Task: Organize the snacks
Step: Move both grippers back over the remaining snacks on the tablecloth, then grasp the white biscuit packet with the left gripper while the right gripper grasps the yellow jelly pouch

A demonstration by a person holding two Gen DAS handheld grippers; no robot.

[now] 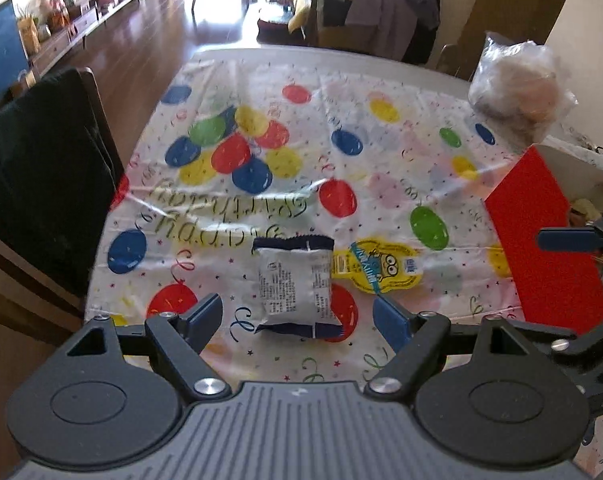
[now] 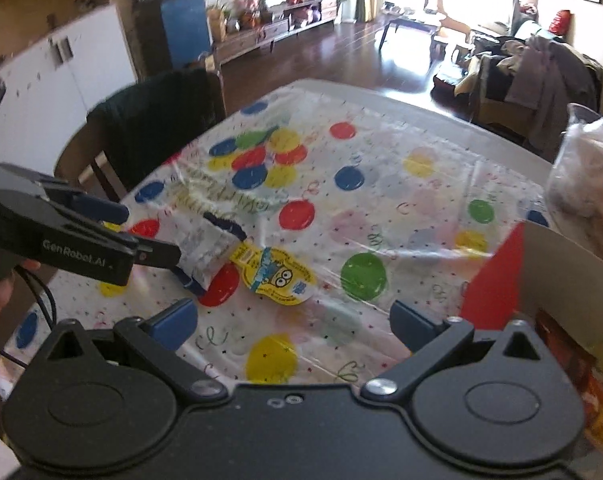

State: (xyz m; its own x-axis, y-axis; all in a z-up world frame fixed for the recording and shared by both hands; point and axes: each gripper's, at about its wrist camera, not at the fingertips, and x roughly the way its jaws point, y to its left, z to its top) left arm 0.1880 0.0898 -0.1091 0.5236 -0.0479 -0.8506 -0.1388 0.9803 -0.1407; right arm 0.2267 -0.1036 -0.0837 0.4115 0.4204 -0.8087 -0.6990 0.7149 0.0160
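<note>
Silver snack packet (image 1: 295,286) with navy ends lies flat on balloon-print tablecloth (image 1: 381,148), just beside yellow cartoon pouch (image 1: 377,266). Left gripper (image 1: 297,316) above it, jaws wide apart, packet between the 2 blue pads, no contact. Right gripper (image 2: 293,322) also spread, nothing between fingers. Red cardboard box (image 1: 541,240) at right edge; clear bag (image 1: 517,80) behind it.

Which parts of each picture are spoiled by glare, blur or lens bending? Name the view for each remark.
Left wrist view: the bright doorway at the top is washed out; the plastic tablecloth shows shiny streaks; the silver snack packet is fairly sharp; table edges bow outward. Right wrist view: the window is blown white; the same packet is smeared; the yellow snack is readable.
</note>
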